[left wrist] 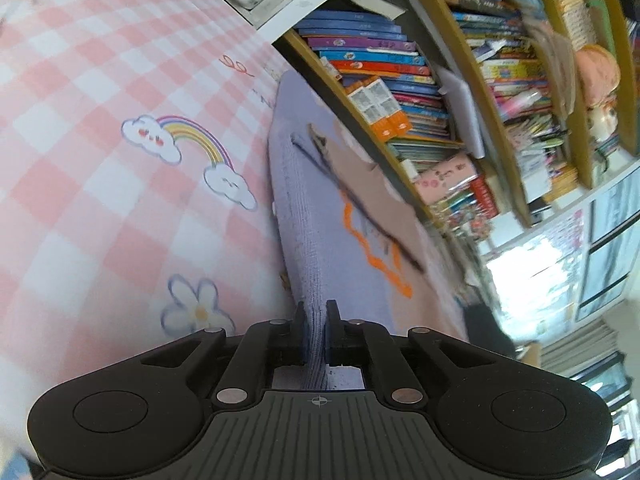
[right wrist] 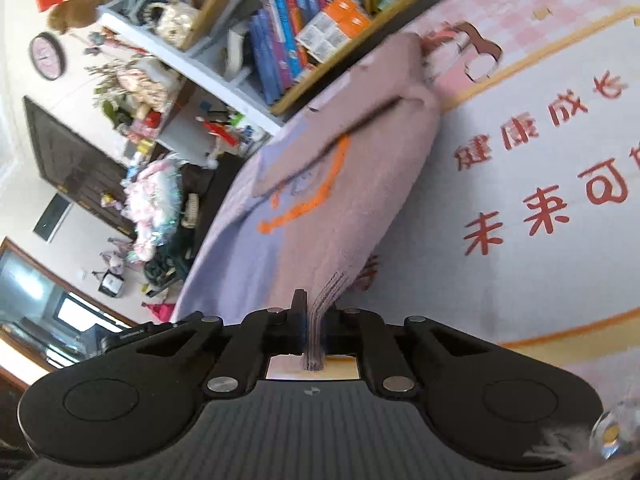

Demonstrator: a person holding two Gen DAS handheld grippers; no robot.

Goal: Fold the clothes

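Both tongs (left wrist: 316,322) (right wrist: 318,312) pinch a lilac garment (left wrist: 340,216) above pink checked bedding (left wrist: 100,80), apparently beside crowded bookshelves (left wrist: 420,92).

Far end of the lilac garment (left wrist: 316,200) smeared by motion blur, its orange print (right wrist: 312,200) unreadable. Ribbed hem hidden inside each tool. Bookshelf (left wrist: 420,92) titles too small, cut off above.

Pink-and-white checked bed cover (left wrist: 100,80) printed with rainbow, clouds and a flower; in the right view it carries red Chinese characters (right wrist: 540,184). Wooden bookshelf (left wrist: 440,92) alongside, packed with stacked colourful books, plush toys on top. Round wall clock (right wrist: 47,57), dark door (right wrist: 76,176), cluttered floor, bright daylight through a window (left wrist: 532,272).
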